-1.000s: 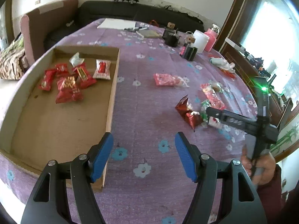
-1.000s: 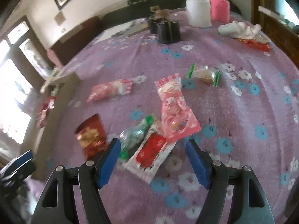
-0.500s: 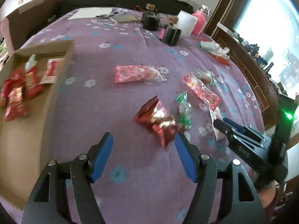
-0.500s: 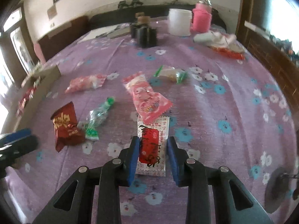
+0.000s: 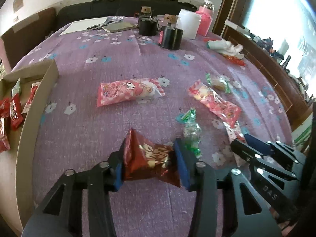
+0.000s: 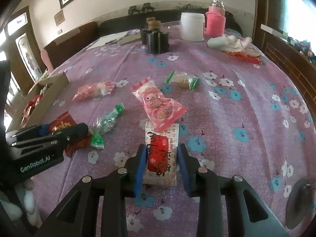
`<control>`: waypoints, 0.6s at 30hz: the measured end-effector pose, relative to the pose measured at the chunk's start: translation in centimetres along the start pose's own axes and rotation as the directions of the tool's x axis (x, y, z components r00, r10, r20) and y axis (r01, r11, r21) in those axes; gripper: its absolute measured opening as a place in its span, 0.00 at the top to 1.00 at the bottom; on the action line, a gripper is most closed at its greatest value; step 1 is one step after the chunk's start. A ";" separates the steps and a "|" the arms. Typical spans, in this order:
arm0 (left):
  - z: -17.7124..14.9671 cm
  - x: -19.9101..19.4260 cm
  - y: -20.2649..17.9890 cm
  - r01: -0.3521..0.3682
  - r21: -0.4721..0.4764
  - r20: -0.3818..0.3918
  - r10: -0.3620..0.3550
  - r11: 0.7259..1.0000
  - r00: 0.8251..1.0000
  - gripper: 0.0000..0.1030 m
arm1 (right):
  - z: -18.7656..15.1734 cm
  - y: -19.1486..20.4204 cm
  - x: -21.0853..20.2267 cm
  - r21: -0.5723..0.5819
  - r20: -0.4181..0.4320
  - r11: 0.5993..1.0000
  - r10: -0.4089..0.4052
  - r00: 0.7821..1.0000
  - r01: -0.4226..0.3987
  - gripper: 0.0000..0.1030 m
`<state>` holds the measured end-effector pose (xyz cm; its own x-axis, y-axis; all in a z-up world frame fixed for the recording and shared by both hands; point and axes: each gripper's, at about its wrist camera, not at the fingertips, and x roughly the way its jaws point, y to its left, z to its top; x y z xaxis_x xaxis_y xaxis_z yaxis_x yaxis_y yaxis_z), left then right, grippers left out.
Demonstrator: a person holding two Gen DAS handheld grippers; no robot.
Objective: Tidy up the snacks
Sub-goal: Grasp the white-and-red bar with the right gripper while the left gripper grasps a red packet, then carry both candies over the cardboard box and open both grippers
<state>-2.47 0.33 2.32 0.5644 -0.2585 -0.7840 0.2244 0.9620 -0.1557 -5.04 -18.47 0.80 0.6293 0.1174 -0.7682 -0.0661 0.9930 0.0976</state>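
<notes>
Since 0.5 s ago left gripper (image 5: 151,163) has closed on the dark red snack packet (image 5: 150,158) at 6 o'clock on the purple tablecloth (image 5: 118,59), while right gripper (image 6: 161,163) pinches the white-and-red wafer packet (image 6: 161,154), cardboard tray (image 5: 33,98) at 9 o'clock.

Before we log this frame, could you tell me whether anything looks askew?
Only the red foil packet: it bulges, crumpled and tilted, between the left gripper fingers. The other loose snacks lie flat.

Purple flowered tablecloth (image 5: 118,122), red packet (image 5: 150,158)
</notes>
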 end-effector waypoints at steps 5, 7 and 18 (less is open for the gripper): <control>-0.2 -2.5 0.7 0.045 -0.022 0.038 -0.044 0.999 0.998 0.79 | 0.1 -0.5 -0.5 0.033 0.020 0.998 0.047 0.999 -0.047 0.70; -0.3 -3.7 1.1 0.054 -0.028 0.061 -0.053 0.998 0.997 0.81 | 0.1 -0.4 -1.0 0.033 0.046 0.997 0.066 0.997 -0.067 0.70; -1.6 -5.4 5.8 0.088 -0.130 0.050 -0.082 0.988 0.995 0.86 | -0.1 0.3 -1.6 0.039 0.068 0.995 0.090 0.994 -0.093 0.70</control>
<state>-5.47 7.41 4.72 0.5833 -0.3410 -0.7372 0.1678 0.9386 -0.3014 -6.13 -18.41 2.04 0.6717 0.2055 -0.7117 -0.0940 0.9766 0.1933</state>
